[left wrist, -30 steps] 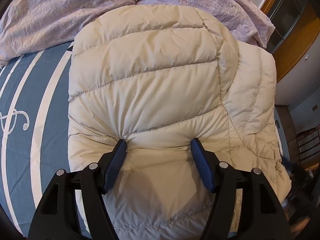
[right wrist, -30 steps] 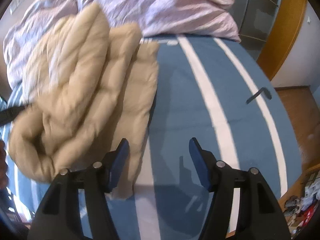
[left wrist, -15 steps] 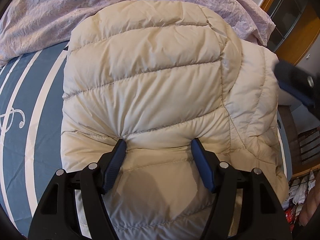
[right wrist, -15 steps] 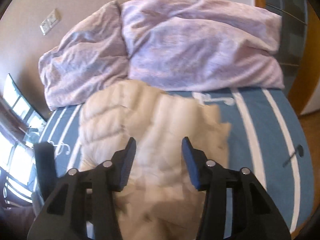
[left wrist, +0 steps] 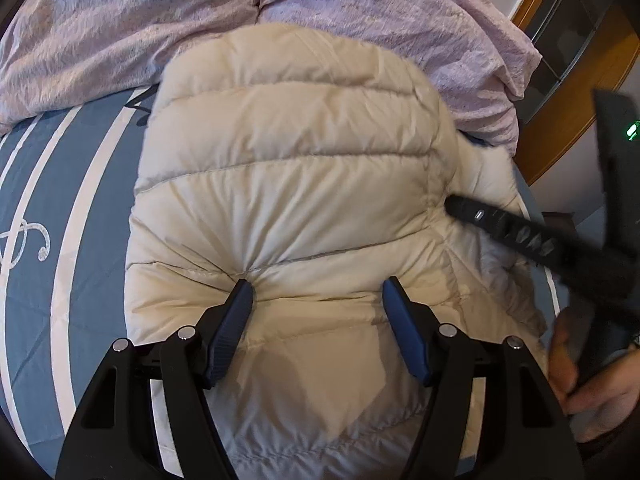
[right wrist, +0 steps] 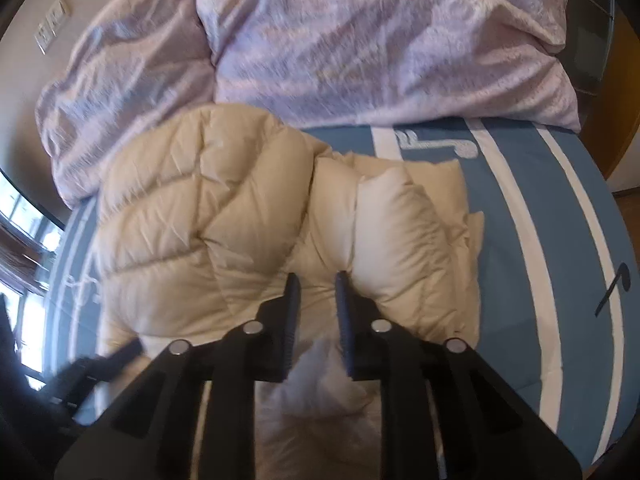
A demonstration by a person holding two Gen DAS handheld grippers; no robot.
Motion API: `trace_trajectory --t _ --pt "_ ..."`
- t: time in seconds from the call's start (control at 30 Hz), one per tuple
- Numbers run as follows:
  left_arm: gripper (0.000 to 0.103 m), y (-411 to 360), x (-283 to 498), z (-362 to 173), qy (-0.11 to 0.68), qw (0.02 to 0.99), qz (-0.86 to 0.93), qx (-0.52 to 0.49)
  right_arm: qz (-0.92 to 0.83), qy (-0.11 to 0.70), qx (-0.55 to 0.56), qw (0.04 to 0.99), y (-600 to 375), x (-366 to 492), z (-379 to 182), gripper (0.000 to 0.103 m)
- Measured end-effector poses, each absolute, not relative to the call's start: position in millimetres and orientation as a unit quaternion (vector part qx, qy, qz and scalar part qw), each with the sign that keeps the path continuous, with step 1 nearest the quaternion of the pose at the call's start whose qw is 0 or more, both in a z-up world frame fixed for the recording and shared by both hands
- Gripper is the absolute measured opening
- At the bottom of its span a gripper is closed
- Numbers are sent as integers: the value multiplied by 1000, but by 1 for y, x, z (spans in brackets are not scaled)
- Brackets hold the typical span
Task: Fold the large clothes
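Taking the puffer jacket [left wrist: 288,184] as landmark: it lies folded on the striped bed [left wrist: 72,216], short of the pillows [left wrist: 360,12]. My left gripper [left wrist: 316,300] presses spread-open on its near middle. My right gripper [right wrist: 316,292], at its right edge, pinches the sleeve [right wrist: 396,232], so that hand folds inward.

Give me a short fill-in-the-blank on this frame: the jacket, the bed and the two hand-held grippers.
1. The puffy jacket is ____ in colour.
2. The left hand-held gripper presses on the jacket with its jaws ____.
3. The bedsheet is blue with ____ stripes.
4. The right hand-held gripper has its jaws nearly closed around a fold of the ____.

Missing words: cream (beige); open; white; jacket
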State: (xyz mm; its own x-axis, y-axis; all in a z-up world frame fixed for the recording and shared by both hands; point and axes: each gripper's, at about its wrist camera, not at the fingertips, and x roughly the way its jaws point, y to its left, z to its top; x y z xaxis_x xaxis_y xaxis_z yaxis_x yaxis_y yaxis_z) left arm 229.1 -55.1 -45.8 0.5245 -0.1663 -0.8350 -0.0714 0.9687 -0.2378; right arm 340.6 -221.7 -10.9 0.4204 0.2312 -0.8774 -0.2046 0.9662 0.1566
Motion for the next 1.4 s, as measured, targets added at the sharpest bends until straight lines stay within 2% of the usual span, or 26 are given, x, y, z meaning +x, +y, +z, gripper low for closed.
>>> trace_trajectory --t 0.43,0.8,1.4 --pt "68 -27 264 -10 449 887 12 -111 116 523 12 844 -240 338 -34 16" --pt "72 -29 291 -30 453 890 41 -28 111 514 15 851 -240 338 -42 16" --pt "80 -33 308 -64 473 880 49 -25 90 472 -3 877 -235 330 -48 16"
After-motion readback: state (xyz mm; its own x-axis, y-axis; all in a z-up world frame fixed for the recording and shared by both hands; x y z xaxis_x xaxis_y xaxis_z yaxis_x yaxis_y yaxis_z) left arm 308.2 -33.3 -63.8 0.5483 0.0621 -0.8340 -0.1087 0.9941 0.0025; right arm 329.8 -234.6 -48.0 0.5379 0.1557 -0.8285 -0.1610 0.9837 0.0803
